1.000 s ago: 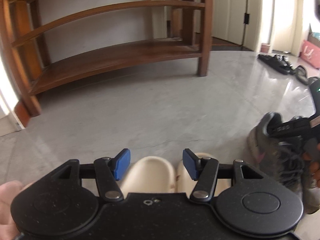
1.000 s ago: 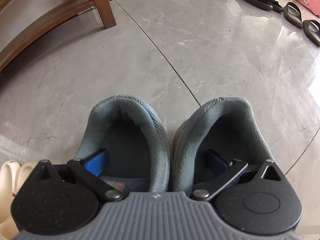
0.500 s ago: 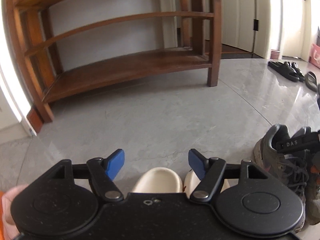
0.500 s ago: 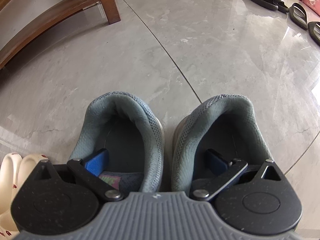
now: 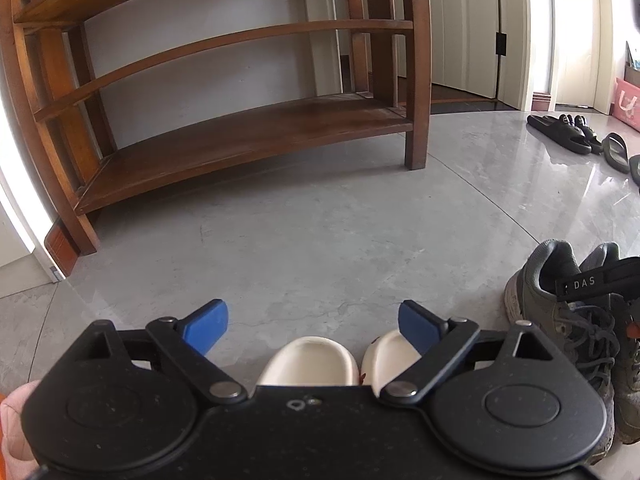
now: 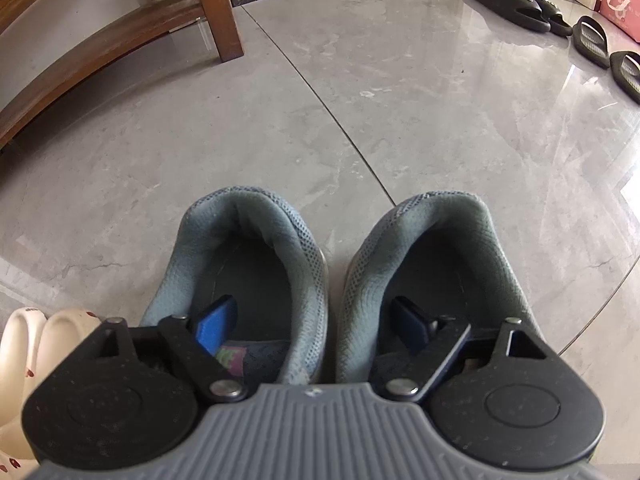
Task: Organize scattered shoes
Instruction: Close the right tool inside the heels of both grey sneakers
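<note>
In the left wrist view my left gripper (image 5: 313,325) hangs just above a pair of cream slippers (image 5: 308,364) standing on the grey floor. Its jaws are opening, and the blue pads (image 5: 208,326) stand wide and clear of the slippers. A pair of grey sneakers (image 6: 256,248) stands side by side, heels away from me. My right gripper (image 6: 314,326) has one finger inside each sneaker. Its jaws are closing, with both inner walls between the pads, and neither pad touches a wall. The left wrist view shows the same sneakers (image 5: 560,300) at the right edge.
A wooden shoe rack (image 5: 240,140) with bare shelves stands ahead against the wall, one leg (image 6: 216,12) near the sneakers. Several black slippers (image 6: 512,4) lie far right by a pink bag (image 5: 628,100). A pink sleeve (image 5: 16,420) shows at lower left.
The left gripper's pads have spread apart from beside the cream slippers, and more of the rack shows. The right gripper's pads have moved inward inside the sneakers.
</note>
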{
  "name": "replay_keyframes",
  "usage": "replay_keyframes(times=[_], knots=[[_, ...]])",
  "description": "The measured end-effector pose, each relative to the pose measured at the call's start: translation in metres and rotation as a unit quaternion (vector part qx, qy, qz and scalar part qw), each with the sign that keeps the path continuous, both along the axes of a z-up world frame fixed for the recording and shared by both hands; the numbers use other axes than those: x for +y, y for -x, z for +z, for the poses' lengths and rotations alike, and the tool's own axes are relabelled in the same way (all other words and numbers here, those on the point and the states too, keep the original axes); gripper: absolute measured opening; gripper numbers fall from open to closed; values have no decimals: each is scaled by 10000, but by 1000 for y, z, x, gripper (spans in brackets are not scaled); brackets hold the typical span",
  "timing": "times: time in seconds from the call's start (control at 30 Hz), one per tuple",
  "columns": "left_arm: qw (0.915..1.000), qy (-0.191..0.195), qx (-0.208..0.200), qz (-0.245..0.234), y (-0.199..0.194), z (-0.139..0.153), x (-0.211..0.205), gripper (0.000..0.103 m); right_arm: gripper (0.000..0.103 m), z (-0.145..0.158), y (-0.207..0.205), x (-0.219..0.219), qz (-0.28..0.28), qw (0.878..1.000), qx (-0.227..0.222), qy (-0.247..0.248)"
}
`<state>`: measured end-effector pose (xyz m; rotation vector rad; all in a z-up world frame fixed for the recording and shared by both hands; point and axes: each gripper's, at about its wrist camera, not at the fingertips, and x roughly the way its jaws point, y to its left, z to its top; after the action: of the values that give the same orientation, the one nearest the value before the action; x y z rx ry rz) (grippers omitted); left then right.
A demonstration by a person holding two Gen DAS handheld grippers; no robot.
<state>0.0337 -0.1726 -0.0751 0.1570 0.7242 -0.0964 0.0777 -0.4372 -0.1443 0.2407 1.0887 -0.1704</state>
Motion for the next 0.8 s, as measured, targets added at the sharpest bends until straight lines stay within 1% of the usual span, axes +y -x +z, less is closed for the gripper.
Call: replay_keyframes(times=[0.03, 0.07, 0.1, 0.17, 0.23, 0.27, 0.3, 0.4, 0.5, 0.67, 0.8], knots=[[10000, 7, 6, 1, 0, -1, 1, 93, 73, 1, 1, 1, 32, 10000, -39, 21], [10000, 13, 12, 2, -1, -1, 1, 94, 63, 2, 2, 2, 95, 9999, -85, 53], [10000, 22, 18, 4, -1, -1, 2, 94, 58, 4, 3, 4, 158, 9998, -132, 84], [10000, 58, 26, 16, -2, -2, 3, 94, 57, 5, 4, 6, 250, 9994, -195, 127], [10000, 96, 21, 15, -2, -2, 3, 94, 52, 5, 6, 4, 263, 9993, -253, 117], [9999, 114, 16, 9, -2, -2, 2, 94, 46, 5, 8, 3, 303, 9990, -296, 129], [9999, 125, 14, -6, -1, -3, 2, 94, 32, 5, 12, 2, 381, 9985, -360, 149], [9999, 142, 16, -49, -1, -5, 0, 94, 32, 4, 22, -2, 762, 9955, -554, 48], [9998, 135, 64, -92, -2, -9, -2, 94, 32, 5, 27, 5, 1053, 9924, -621, 116], [9998, 150, 86, -114, -3, -12, -3, 94, 31, 4, 29, 17, 1329, 9883, -699, 274], [9998, 161, 128, -78, -4, -16, -1, 94, 30, 4, 35, 23, 1350, 9864, -806, 472]])
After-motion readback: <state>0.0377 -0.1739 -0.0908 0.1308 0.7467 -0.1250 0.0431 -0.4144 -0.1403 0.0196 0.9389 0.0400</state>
